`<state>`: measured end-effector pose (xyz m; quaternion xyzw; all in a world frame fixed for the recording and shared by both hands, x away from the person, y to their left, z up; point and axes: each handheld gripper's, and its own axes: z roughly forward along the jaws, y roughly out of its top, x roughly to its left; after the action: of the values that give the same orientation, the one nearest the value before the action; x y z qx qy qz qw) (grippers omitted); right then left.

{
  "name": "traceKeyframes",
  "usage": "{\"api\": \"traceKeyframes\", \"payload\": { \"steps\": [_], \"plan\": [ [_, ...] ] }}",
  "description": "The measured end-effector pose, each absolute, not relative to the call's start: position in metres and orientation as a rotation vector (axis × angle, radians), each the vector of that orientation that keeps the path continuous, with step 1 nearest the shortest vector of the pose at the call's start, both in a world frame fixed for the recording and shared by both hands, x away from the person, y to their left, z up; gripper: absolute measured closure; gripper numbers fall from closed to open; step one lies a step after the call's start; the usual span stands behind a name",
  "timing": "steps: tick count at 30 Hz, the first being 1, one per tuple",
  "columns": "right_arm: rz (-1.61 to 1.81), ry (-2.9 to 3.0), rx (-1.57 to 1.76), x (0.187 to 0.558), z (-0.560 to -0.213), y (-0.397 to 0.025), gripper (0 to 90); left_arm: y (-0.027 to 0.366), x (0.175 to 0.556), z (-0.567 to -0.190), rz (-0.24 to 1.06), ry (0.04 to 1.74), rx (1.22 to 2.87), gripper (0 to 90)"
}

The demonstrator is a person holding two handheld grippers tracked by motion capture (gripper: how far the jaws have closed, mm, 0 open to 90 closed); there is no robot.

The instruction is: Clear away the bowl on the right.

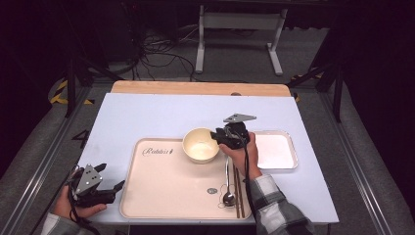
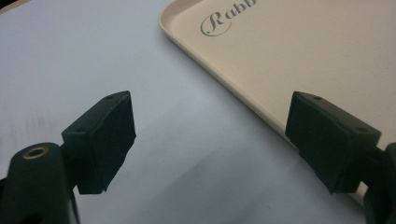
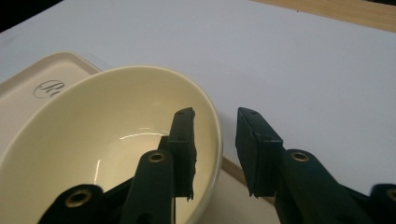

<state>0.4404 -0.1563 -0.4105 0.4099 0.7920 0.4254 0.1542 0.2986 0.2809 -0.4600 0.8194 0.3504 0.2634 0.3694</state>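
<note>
Bowl [image 3: 107, 140] rim between right claw [image 3: 215, 144] jaws, ungripped.

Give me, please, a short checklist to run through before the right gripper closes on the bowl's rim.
1. Right gripper straddles the rim of the bowl, one jaw inside, one outside: ok.
2. Jaws parted, not yet pinching the rim: ok.
3. Bowl empty: ok.
4. Bowl sits on the tray at its far edge: ok.
5. Spoon and chopsticks lie apart from the bowl: ok.
6. Left gripper open, off the tray's left edge: ok.
</note>
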Motion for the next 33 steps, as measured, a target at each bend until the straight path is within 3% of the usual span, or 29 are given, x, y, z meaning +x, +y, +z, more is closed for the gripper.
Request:
{"api": "traceKeyframes", "payload": {
  "steps": [19, 33],
  "plan": [
    [1.225, 2.314, 1.05, 0.412, -0.388, -0.21, 50.4, 0.281, 0.299, -0.46, 0.671, 0.905, 2.107, 16.3],
    [1.175, 2.304, 0.996, 0.392, -0.38, -0.24, 47.0, 0.28, 0.299, -0.461, 0.663, 0.9, 2.118, 16.3]
  ]
}}
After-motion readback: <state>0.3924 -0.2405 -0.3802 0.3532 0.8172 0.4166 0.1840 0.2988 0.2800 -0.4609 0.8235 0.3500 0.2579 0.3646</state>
